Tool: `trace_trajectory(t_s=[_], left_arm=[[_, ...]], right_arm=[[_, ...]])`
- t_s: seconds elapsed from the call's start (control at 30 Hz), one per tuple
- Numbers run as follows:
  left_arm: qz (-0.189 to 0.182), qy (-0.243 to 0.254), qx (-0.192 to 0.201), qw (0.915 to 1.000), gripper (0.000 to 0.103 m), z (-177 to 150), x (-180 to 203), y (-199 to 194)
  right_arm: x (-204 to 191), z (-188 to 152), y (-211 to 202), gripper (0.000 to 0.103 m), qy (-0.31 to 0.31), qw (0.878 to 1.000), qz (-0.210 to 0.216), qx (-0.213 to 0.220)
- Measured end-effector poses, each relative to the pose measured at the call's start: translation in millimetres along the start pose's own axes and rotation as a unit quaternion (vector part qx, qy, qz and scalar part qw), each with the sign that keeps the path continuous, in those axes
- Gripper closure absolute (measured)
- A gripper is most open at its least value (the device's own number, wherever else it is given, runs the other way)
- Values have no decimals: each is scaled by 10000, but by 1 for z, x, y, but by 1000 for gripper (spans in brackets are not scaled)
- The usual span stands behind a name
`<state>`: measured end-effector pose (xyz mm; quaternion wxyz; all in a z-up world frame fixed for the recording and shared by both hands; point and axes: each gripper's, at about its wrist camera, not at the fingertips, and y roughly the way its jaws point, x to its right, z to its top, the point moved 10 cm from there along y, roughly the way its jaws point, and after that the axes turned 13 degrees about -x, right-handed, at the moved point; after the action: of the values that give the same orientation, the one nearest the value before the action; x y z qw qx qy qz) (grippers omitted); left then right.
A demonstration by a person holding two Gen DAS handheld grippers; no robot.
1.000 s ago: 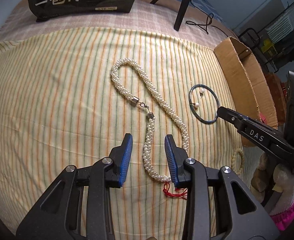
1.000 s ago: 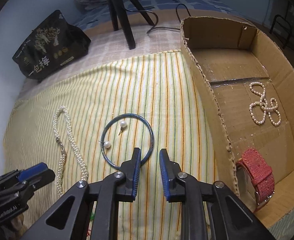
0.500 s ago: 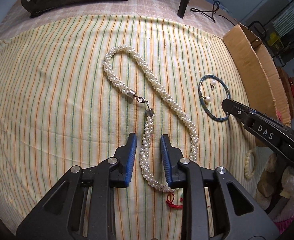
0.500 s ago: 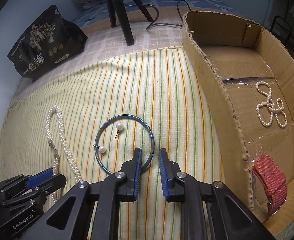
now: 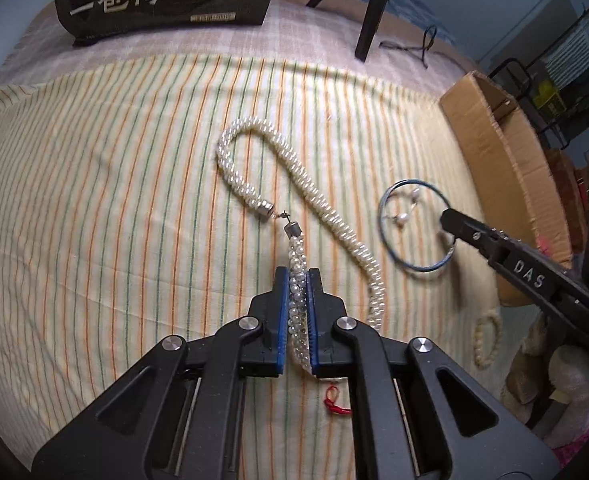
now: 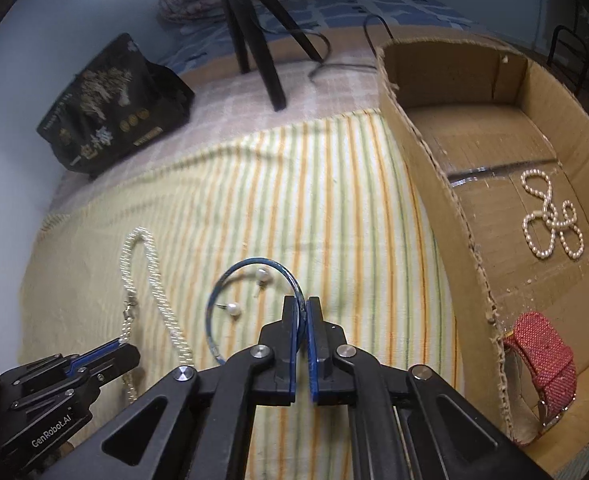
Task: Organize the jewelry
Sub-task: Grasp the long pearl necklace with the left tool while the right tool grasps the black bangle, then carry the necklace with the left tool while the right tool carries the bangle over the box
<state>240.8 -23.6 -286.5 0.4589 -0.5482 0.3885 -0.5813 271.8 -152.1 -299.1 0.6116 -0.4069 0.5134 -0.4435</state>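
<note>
Two pieces already lie in the box: a thin pearl string on its floor and a red strap at the near end, against the box's near wall. That part of the sorting looks done.

Both grippers now have a piece in hand. The left gripper has its jaws closed narrow on the rope, the thick pearl necklace, gripping one strand just below the clasp; the rest of the rope lies in a loop on the striped cloth. The right gripper has its jaws pinched on the rim of the blue bangle, which lies on the cloth just beside the box wall (it may be starting to tip up, though blur makes that hard to judge).

Left to do: carry the rope and the bangle into the box. Two pearl earrings sit loose on the cloth inside the bangle's ring, so they will need separate picks. A small beaded loop at the cloth's edge and a scrap of red thread near the left gripper also remain outside the box.
</note>
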Motion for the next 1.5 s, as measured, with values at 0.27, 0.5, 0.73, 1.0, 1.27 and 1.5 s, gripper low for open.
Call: trace_trajectory(t_s=[0.27,0.5,0.73,1.0,1.27,1.5], left_arm=[[-316,-77,335,9989,97,8,2,-36],[-659,-189,737,9949,97,14,6,-79],[-796,-150,1090,9907,97,21,10,-111],[-833,57,1381,9869,97,29,23,-139],[-902,283,1589,9828,97,36,45,-163],[-972,490,1686,9796,97,44,72,-178]], right_arm=[[-26,2,-20,102,-249,9993,179,220],[-45,6,-42,102,-522,9973,188,492],[-52,4,-61,102,-730,9950,108,673],[-49,-1,-90,102,-879,9924,152,848],[-24,-6,-134,102,-872,9898,87,1121],[11,-9,-164,102,-812,9882,-137,1292]])
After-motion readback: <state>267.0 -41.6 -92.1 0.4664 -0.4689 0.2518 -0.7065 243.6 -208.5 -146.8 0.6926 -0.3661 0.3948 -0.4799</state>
